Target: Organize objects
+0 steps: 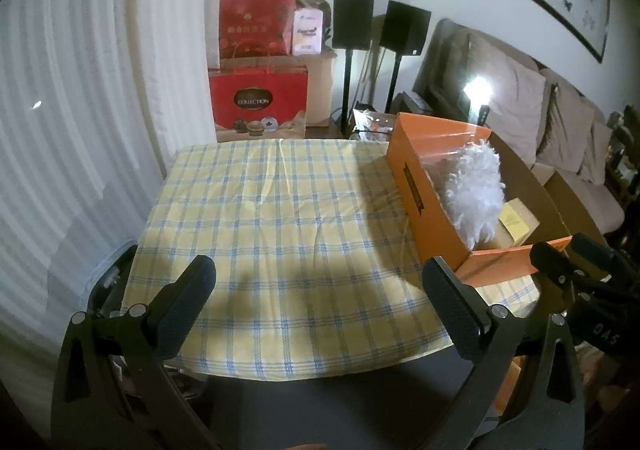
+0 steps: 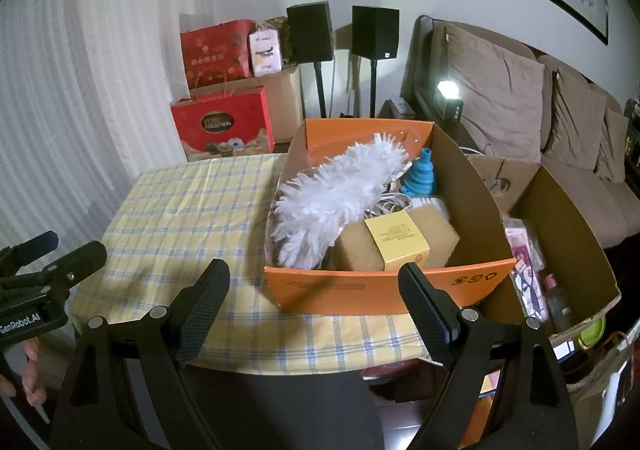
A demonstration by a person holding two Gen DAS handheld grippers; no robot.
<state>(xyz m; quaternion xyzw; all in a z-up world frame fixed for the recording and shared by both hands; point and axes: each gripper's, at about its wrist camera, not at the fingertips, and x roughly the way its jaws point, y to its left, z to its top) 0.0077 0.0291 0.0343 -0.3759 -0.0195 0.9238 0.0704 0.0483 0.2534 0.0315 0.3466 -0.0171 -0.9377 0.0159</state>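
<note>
The orange box (image 2: 384,290) is the thing to watch, sitting on the checked tablecloth (image 1: 280,209) toward its right end, with its right side at or near the table's edge; I can't tell whether it overhangs. Inside it, a white fluffy duster (image 2: 336,197) lies diagonally across the left half, a blue funnel (image 2: 420,177) stands at the back of the box, and a small yellow carton (image 2: 396,240) rests on a brown sponge block (image 2: 416,238) at the front. White cable coils between the duster and the funnel.

The right gripper (image 2: 316,302) hovers just in front of the box's near wall, jaws spread wide and empty. The left gripper (image 1: 320,302) hangs to the left of the box, over bare cloth, also wide open with nothing in it.

My worry is the duster: pull it out and its fronds may snag the cable or tip the carton off the sponge. A careless shove on the near wall could also slide the box rightward, toward the open cardboard box (image 2: 568,234) beside it.
</note>
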